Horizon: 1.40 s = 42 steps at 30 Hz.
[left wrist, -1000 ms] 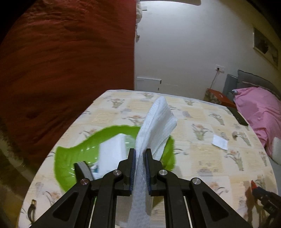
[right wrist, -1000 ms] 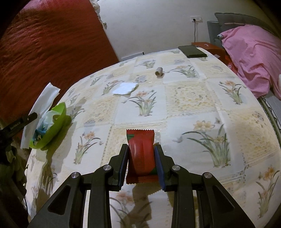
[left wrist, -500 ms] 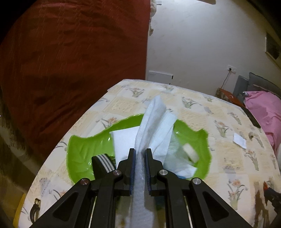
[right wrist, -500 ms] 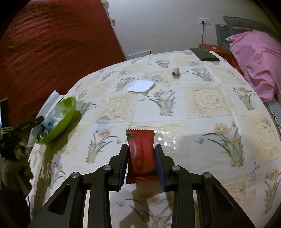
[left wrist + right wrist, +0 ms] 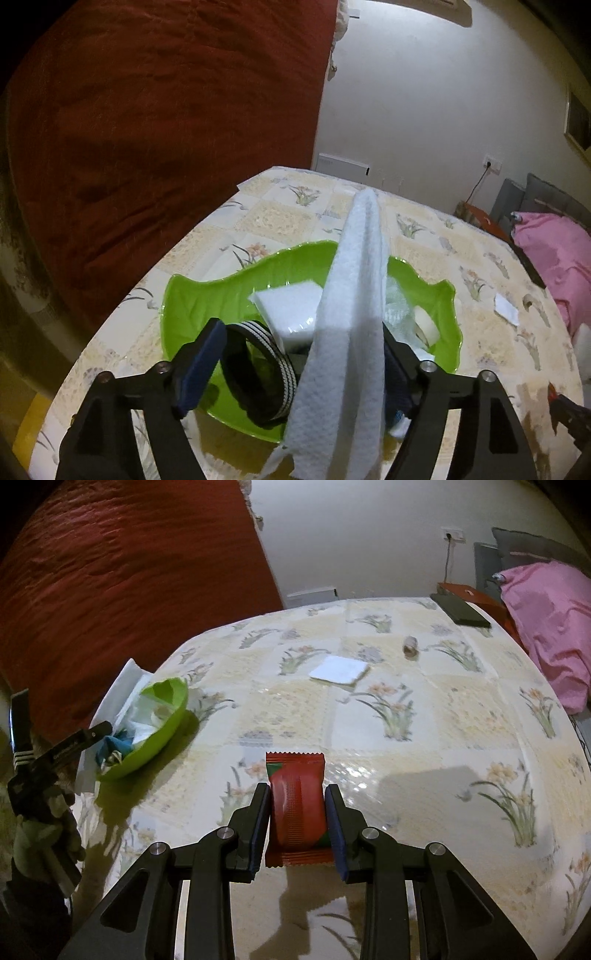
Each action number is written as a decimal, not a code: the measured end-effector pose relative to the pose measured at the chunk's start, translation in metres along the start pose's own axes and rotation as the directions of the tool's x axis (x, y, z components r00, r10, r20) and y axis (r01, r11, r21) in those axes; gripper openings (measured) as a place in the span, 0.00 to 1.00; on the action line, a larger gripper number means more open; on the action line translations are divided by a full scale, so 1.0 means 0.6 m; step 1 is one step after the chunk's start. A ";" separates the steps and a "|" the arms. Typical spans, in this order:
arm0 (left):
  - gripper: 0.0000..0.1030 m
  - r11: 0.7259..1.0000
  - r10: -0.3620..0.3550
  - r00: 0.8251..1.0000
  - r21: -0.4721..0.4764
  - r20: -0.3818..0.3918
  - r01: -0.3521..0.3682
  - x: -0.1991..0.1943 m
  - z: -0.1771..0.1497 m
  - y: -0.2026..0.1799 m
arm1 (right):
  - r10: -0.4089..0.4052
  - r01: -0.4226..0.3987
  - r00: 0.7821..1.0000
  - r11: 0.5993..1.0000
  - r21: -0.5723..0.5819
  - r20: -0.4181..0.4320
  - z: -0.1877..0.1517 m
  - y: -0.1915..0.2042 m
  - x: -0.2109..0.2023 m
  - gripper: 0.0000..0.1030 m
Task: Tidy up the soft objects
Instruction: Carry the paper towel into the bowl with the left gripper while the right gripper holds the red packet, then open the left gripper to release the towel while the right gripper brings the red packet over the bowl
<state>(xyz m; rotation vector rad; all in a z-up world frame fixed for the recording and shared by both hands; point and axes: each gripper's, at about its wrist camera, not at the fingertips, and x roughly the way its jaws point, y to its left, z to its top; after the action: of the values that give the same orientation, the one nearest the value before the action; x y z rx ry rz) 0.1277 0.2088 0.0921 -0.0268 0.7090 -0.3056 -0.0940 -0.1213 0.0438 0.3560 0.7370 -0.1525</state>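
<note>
a home bedroom: pink bedding (image 5: 546,627) on a bed beside a floral-clothed table (image 5: 424,738), red curtain (image 5: 129,572).

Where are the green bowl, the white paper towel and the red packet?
green bowl (image 5: 192,306), left wrist view, bare inner wall.
white paper towel (image 5: 351,332), left wrist view, middle fold.
red packet (image 5: 297,805), right wrist view, centre.

White wall (image 5: 424,110), red curtain (image 5: 166,110), floral-clothed table (image 5: 443,720), pink bedding (image 5: 546,620)
</note>
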 end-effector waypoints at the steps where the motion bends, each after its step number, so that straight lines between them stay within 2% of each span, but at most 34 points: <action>1: 0.83 1.000 -0.004 1.000 -0.006 0.002 0.004 -0.002 0.001 0.003 | 0.005 -0.005 1.000 1.000 -0.006 0.002 0.003 0.005 0.001 0.30; 4: 0.88 0.999 -0.027 1.000 -0.027 0.005 0.027 -0.009 0.004 0.010 | 0.024 -0.024 1.000 0.999 -0.032 0.006 0.014 0.028 0.005 0.30; 14: 0.90 0.998 -0.044 0.998 -0.050 0.041 0.046 -0.032 0.013 0.031 | 0.114 -0.109 0.993 0.987 -0.121 0.038 0.058 0.116 0.016 0.30; 23: 0.91 0.996 -0.048 0.999 -0.072 0.013 0.048 -0.014 0.007 0.052 | 0.207 -0.193 0.977 0.960 -0.203 0.051 0.092 0.206 0.024 0.30; 26: 0.91 0.995 -0.047 0.999 -0.083 0.020 0.049 -0.016 0.010 0.062 | 0.224 -0.208 0.973 0.951 -0.229 0.047 0.099 0.233 0.033 0.30; 30: 0.99 0.994 -0.047 0.998 -0.096 0.035 0.050 -0.021 0.012 0.074 | 0.246 -0.232 0.969 0.943 -0.238 0.033 0.106 0.255 0.048 0.30; 42: 0.99 0.988 -0.040 0.998 -0.150 0.054 0.048 -0.045 0.011 0.113 | 0.327 -0.324 0.944 0.908 -0.265 -0.036 0.125 0.334 0.114 0.30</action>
<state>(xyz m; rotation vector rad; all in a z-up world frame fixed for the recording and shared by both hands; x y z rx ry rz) 0.1307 0.2807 0.1056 -0.1937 0.6801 -0.2923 0.0550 0.0363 0.1012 0.2146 0.6687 0.2609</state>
